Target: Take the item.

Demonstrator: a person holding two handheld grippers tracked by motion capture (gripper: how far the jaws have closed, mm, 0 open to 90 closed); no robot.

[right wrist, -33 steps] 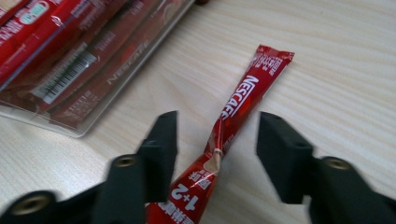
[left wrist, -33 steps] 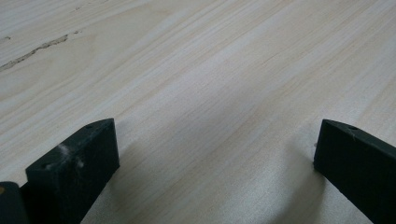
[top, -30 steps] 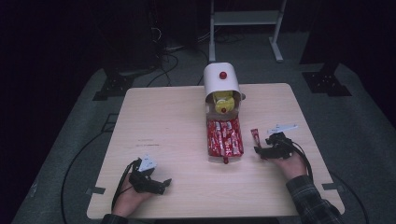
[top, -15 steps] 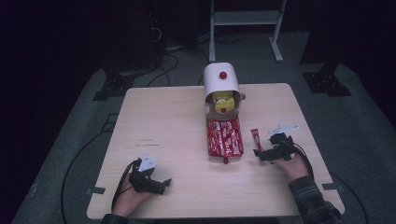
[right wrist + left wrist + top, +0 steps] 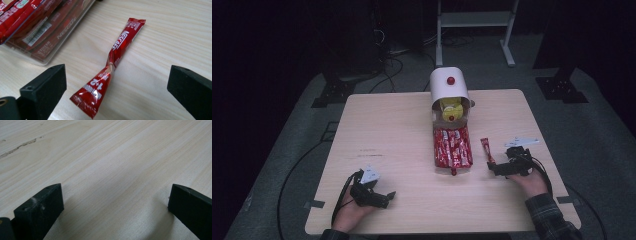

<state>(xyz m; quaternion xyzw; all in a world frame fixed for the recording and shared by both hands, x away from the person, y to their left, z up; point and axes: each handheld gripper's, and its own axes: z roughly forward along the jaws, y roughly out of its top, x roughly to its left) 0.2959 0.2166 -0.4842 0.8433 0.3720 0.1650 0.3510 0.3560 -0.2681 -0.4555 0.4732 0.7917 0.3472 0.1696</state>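
Right gripper view: right claw (image 5: 113, 95) wide around red sachet (image 5: 115, 57); left claw (image 5: 112, 212) wide, empty.

Your worktop (image 5: 387, 130) is pale wood with fine straight grain. The loose sachet (image 5: 113, 60) between your right gripper's (image 5: 116, 93) black jaws is glossy red with white lettering. The stacked sachets (image 5: 452, 146) are the same red; the dispenser (image 5: 449, 87) is white with a red dot.

The table (image 5: 412, 150) is evenly lit against dark surroundings; both close views are sharp, shadows soft.
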